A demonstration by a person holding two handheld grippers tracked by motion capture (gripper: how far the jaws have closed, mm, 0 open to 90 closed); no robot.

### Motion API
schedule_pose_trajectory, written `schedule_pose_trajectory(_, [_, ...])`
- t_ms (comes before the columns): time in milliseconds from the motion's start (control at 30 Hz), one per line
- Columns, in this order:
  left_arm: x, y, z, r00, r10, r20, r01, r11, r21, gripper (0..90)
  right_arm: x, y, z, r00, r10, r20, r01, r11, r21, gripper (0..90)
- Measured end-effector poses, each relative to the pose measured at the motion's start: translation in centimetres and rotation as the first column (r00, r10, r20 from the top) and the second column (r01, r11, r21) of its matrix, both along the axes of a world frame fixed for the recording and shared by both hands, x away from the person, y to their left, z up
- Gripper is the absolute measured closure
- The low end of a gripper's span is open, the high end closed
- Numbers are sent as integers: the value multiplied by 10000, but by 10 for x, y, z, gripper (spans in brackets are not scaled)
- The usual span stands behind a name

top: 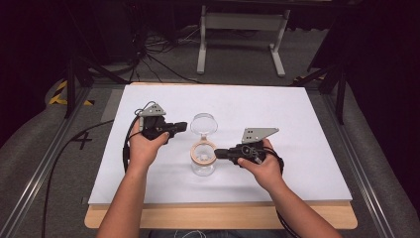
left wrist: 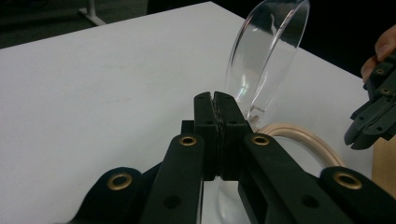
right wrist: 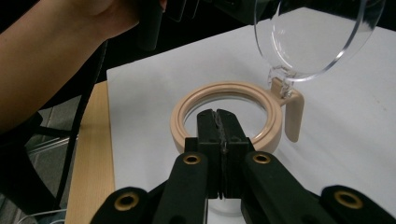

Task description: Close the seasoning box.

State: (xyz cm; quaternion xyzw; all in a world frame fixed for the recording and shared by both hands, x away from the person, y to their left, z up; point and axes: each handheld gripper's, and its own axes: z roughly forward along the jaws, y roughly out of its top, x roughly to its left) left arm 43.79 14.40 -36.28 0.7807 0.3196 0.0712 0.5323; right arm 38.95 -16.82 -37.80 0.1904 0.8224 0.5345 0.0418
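White table (top: pixel 297 163), open-lidded clear jar (top: pixel 203 161) between both grippers' seemingly pressed-together, empty fingers; beige hinge (right wrist: pixel 293 114) in right gripper view.

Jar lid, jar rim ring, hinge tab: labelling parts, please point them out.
clear lid (right wrist: pixel 310 37), right gripper view, middle of the dome.
beige rim ring (right wrist: pixel 222 90), right gripper view, far arc.
hinge tab (right wrist: pixel 293 114), right gripper view, its outer face.

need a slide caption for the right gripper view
Right gripper, jaws shut, at the beige rim of a clear jar whose hinged transparent lid stands open.
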Motion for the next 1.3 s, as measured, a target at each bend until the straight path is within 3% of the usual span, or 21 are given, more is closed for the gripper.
schedule_pose_trajectory(133, [-2,-4,2,9999,-162,18,163,9997,-195,881,0,2,0,10000,-7,77,7,10000,-2,898])
schedule_pose_trajectory(567, [-10,-5,7,9991,-387,152,386,9992,67,891,1,6,-3,9999,110,3,-110,9999,-99,898])
schedule_pose_trajectory(833, [-17,-5,8,9983,-574,86,566,9958,719,888,3,9,-1,9996,235,-157,-234,9997,67,899])
schedule_pose_trajectory(933, [-14,-5,7,9992,-381,100,375,9977,562,888,5,8,0,9996,219,-163,-217,9996,161,899])
schedule_pose_trajectory(1033, [-8,-6,6,9989,52,457,-70,9992,383,890,5,8,1,9997,221,-124,-219,9995,207,899])
schedule_pose_trajectory(1167, [1,-5,5,9987,334,396,-333,9994,-30,889,4,6,1,9997,167,-151,-163,9996,213,899])
schedule_pose_trajectory(1233, [4,-7,5,9989,228,419,-223,9997,-128,884,4,4,0,9998,124,-182,-120,9997,196,899])
schedule_pose_trajectory(1300, [5,-10,5,9986,49,534,-51,10000,31,879,4,1,-1,9998,72,-200,-68,9998,194,899])
